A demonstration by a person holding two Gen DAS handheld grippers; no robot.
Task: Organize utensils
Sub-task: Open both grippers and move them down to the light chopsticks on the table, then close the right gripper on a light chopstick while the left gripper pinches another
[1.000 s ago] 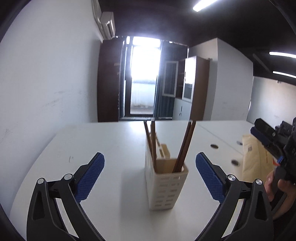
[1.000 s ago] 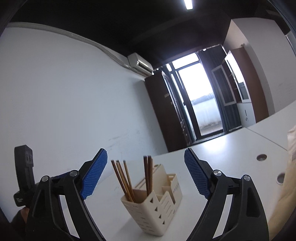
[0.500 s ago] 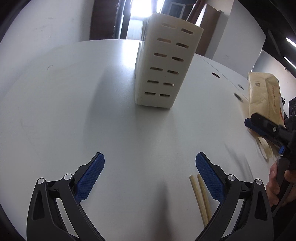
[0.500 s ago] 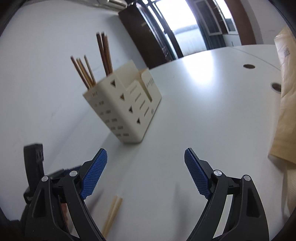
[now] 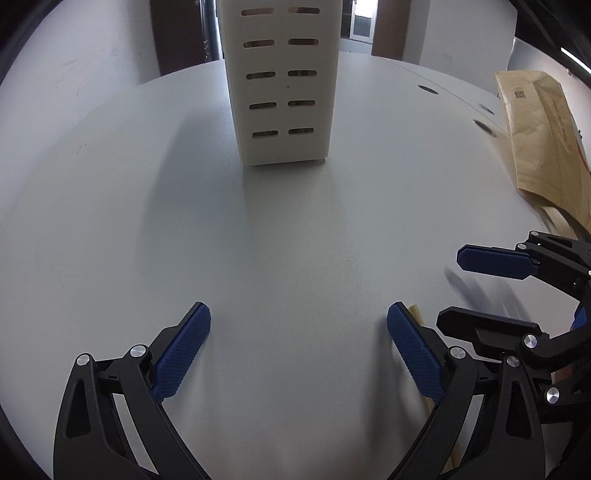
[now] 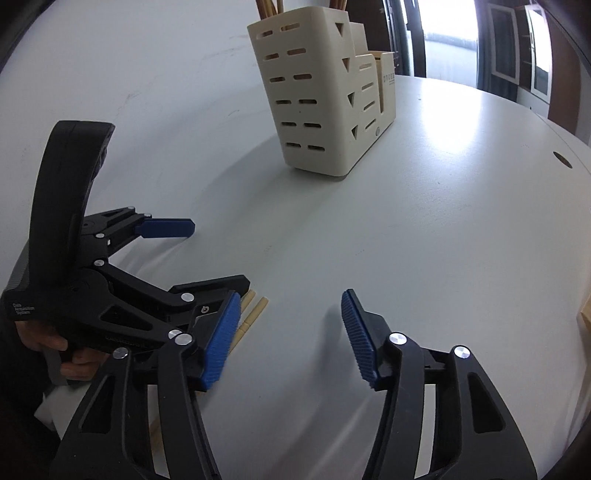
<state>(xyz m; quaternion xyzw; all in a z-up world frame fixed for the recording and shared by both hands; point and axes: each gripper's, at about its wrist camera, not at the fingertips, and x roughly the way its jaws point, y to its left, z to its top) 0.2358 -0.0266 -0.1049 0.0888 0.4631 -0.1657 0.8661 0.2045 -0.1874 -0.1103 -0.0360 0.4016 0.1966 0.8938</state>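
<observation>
A cream slotted utensil holder (image 5: 282, 81) stands on the white table (image 5: 258, 240); in the right wrist view (image 6: 325, 99) it holds brown chopsticks (image 6: 271, 5). A pair of pale wooden chopsticks (image 6: 253, 314) lies flat on the table, mostly hidden under the grippers; one tip shows in the left wrist view (image 5: 417, 312). My left gripper (image 5: 299, 347) is open and empty, low over the table, with the pale chopsticks just beside its right finger. My right gripper (image 6: 290, 336) is open and empty, its left finger over the pale chopsticks. Each gripper shows in the other's view.
A brown paper bag (image 5: 539, 136) lies at the table's right side. Round cable holes (image 5: 428, 89) sit in the table behind the holder. A white wall (image 6: 110, 55) runs along the table's left edge.
Both grippers have dropped lower and come close together over the pale chopsticks. The holder now looms nearer in both views. Both grippers stay open.
</observation>
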